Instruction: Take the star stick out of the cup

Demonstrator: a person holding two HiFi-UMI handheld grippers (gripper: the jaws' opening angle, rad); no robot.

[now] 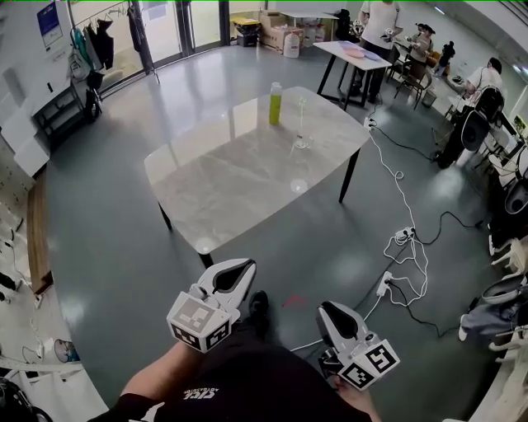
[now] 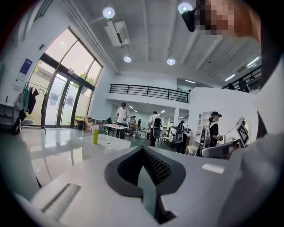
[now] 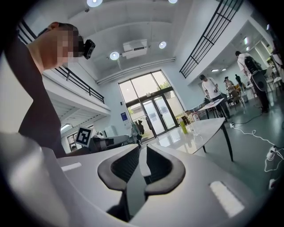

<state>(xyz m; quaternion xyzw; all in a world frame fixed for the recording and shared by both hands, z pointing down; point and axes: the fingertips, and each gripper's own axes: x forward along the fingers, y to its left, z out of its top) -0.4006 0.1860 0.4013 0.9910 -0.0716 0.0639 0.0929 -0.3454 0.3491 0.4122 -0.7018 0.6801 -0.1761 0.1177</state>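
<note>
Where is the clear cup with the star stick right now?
In the head view, the clear cup stands near the far right end of the grey marble table, just right of the tall green bottle.

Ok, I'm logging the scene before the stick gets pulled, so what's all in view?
table: one, grey, middle of the floor
bottle: one, green, far end of the table
cup: one, clear, on the table right of the bottle
star stick: one, green star, upright in the cup
second table: one, pale top, at the back
people: several, back right
cables: white and black, on the floor right of the table
coat rack: one, dark clothes, back left
left gripper: one, white and black, shut, empty, short of the table
right gripper: one, white and black, shut, empty, short of the table
</note>
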